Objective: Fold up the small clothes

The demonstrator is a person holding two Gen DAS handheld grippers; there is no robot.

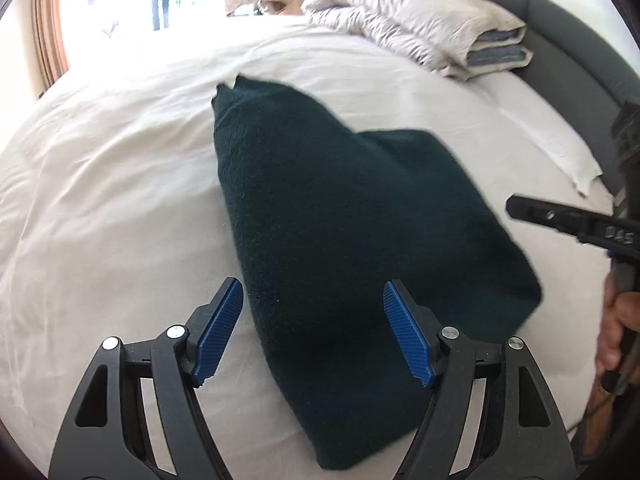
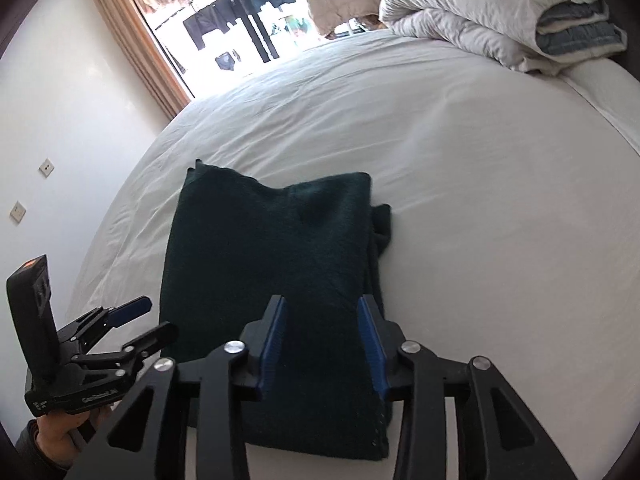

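A dark green, fuzzy fleece garment [image 2: 276, 264] lies folded into a rough rectangle on the white cotton bed sheet [image 2: 460, 168], its long axis running from near to far, straight ahead of both tools. The right gripper [image 2: 323, 344] hangs just above the cloth's near end, its ribbed blue pads part-way apart with only air between them, so it is released and grasps nothing. The left gripper [image 1: 312, 330] sits at the garment's near left edge, jaws spread wide and empty, the left pad over bare sheet and the right pad over cloth. Both are close; the right one looks better centred on the near short edge, which a further fold would probably lift toward the far end. The far edge is uneven, with one corner poking out. A rumpled pale quilted duvet [image 2: 480, 12] sits well apart at the far right.
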